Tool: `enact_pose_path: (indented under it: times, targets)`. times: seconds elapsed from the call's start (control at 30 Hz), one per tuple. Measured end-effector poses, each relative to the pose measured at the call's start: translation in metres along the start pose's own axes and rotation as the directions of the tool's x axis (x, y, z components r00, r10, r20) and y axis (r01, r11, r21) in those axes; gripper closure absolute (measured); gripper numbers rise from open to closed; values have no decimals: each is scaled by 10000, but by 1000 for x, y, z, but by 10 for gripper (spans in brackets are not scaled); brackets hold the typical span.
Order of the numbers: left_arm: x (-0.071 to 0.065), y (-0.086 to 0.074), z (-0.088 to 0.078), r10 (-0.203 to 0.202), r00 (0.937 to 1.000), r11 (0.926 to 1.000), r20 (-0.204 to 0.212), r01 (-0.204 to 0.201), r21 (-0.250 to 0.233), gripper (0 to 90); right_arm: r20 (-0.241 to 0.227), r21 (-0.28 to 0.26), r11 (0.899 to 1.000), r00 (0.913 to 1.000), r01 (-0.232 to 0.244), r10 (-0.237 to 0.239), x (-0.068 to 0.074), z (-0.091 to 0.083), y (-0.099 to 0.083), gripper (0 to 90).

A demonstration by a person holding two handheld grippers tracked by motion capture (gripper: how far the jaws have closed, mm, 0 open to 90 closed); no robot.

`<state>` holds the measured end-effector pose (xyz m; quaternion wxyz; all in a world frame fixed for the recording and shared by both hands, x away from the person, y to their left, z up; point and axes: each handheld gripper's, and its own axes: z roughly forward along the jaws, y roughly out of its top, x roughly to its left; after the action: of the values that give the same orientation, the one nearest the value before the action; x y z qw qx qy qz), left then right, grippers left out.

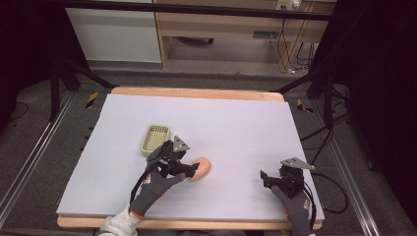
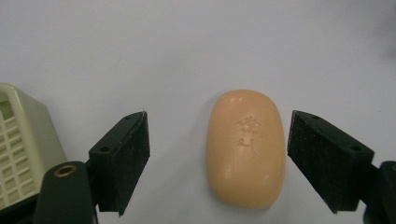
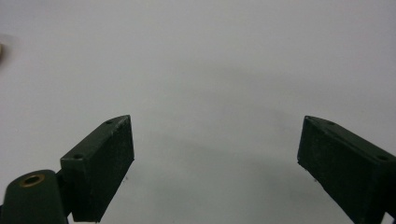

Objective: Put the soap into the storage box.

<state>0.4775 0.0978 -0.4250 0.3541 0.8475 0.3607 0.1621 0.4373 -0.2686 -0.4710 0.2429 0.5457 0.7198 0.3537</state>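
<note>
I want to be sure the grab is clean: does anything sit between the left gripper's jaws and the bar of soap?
Nothing visible does. The soap lies flat on the table sheet between the open left gripper, bare sheet on both sides. The green basket sits off to one side, outside the jaws.

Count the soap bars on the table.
1. The soap bar lies flat on the white table sheet, between the open jaws of the left gripper, untouched, just right of the green basket. Nothing suggests another is hidden.
</note>
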Motion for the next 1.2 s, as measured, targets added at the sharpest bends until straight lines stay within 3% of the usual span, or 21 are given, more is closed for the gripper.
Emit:
enact_pose_path:
  times: [0.33, 0.77, 1.2]
  targets:
    - [-2, -2, 8, -3, 9999, 9995, 146, -1, 309, 187, -43, 32, 10000, 10000, -9, 9, 0, 1, 0, 108]
    - [-10, 1, 28, 281, 9990, 9953, 346, -312, 918, 179, -16, 84, 9999, 10000, -59, 59, 0, 1, 0, 106]
    - [-12, 1, 47, 618, 9971, 9838, 453, -685, 1657, 183, -58, 147, 9999, 10000, -50, 51, 0, 2, 0, 106]
